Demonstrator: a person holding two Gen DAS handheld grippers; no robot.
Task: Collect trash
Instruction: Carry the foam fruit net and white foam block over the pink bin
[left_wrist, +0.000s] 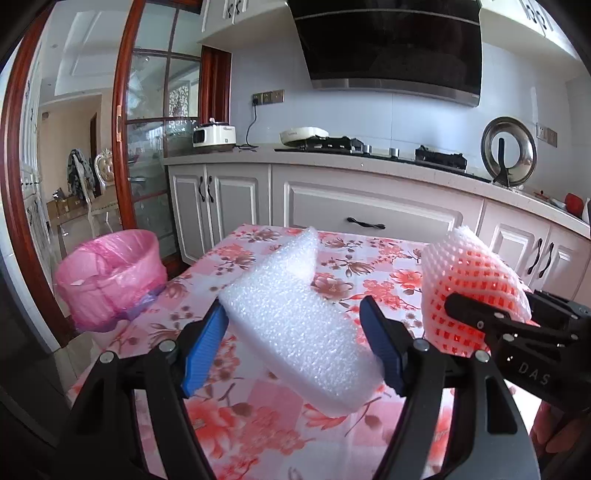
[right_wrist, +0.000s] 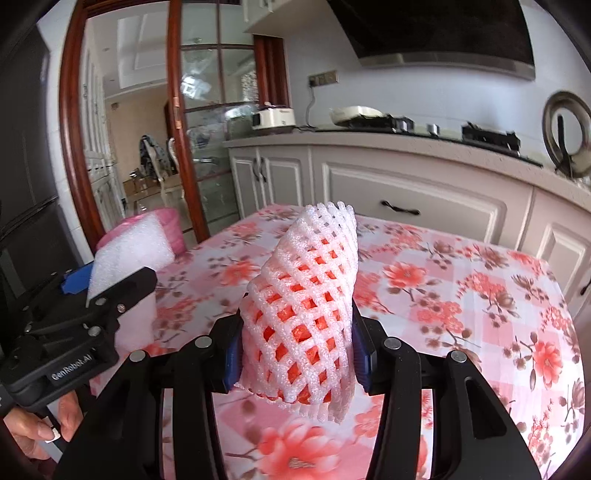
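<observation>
My left gripper (left_wrist: 295, 339) is shut on a white foam sheet (left_wrist: 295, 314), folded and lifted above the floral table (left_wrist: 332, 284). Its blue pads (left_wrist: 205, 347) press the sheet from both sides. My right gripper (right_wrist: 295, 339) is shut on a white foam fruit net (right_wrist: 306, 306) with something orange-red inside it. In the left wrist view the fruit net (left_wrist: 469, 280) and the right gripper (left_wrist: 491, 321) show at the right. The right wrist view has the foam sheet (right_wrist: 129, 254) and the left gripper (right_wrist: 96, 295) at the left. A pink-lined trash bin (left_wrist: 110, 277) stands on the floor left of the table.
White kitchen cabinets (left_wrist: 362, 218) with a stove (left_wrist: 369, 146) and a pot lid (left_wrist: 508, 151) run behind the table. A wood-framed glass door (left_wrist: 155, 122) stands open at the left. A person's fingers (right_wrist: 48, 428) hold the left gripper's handle.
</observation>
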